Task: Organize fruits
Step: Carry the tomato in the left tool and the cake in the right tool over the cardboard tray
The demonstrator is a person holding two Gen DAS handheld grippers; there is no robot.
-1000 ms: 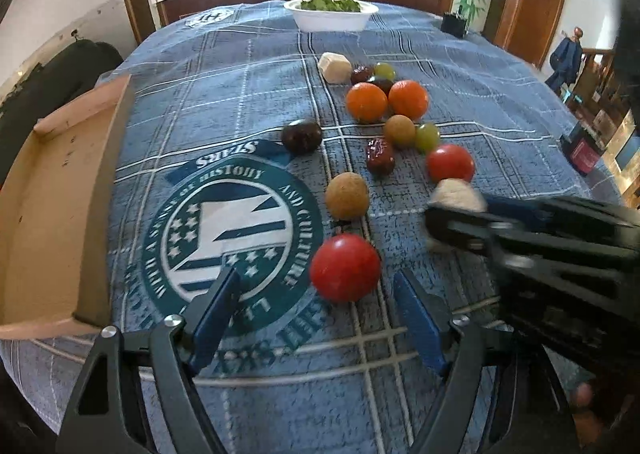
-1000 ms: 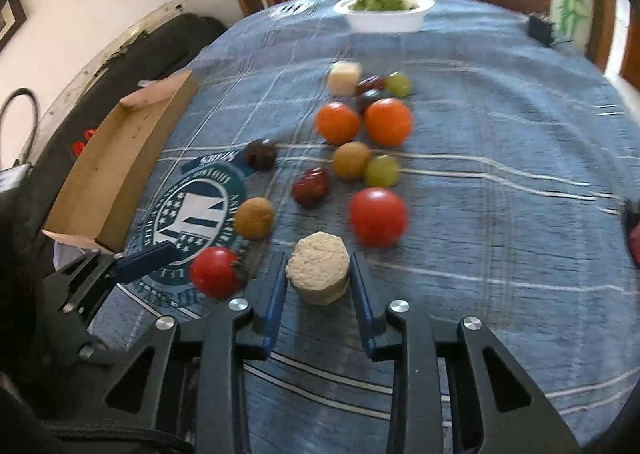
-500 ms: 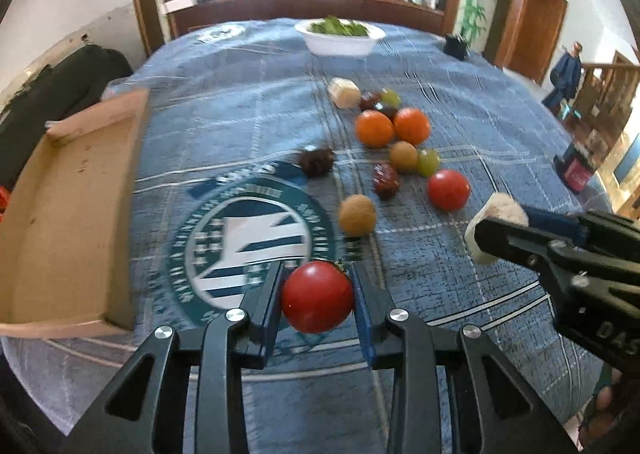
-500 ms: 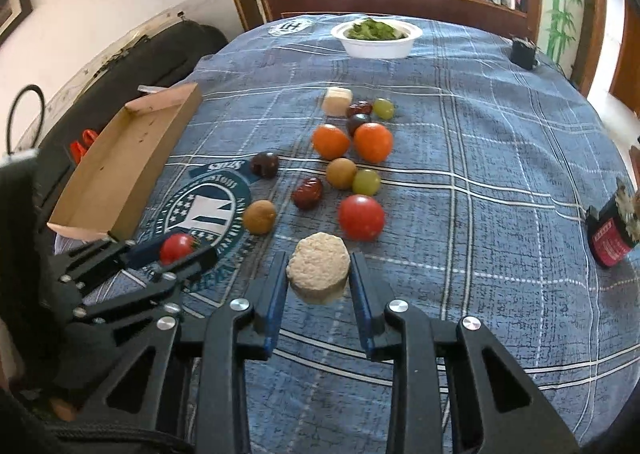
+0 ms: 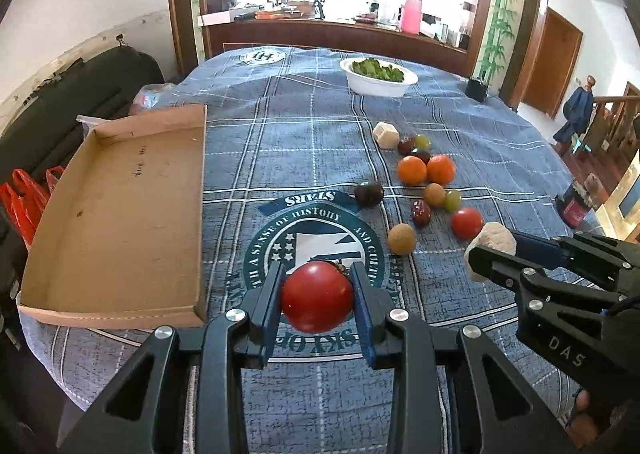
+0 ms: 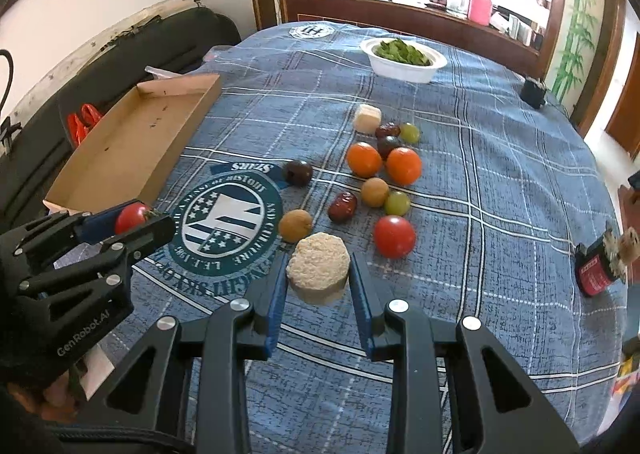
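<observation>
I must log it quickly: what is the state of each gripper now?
Left gripper: closed on the red tomato.
Right gripper: closed on the pale round cake.

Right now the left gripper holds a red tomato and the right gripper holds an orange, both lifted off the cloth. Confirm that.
Not quite. The right gripper holds a pale, rough puck-shaped item, not an orange, as the right wrist view shows. The left gripper does hold a red tomato, and both are lifted.

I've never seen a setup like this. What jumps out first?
Two black grippers, each clamping food: the left gripper holds a red tomato, the right gripper a pale rough chunk. Behind them fruits scatter over a blue tablecloth, with an empty cardboard tray to the left.
</observation>
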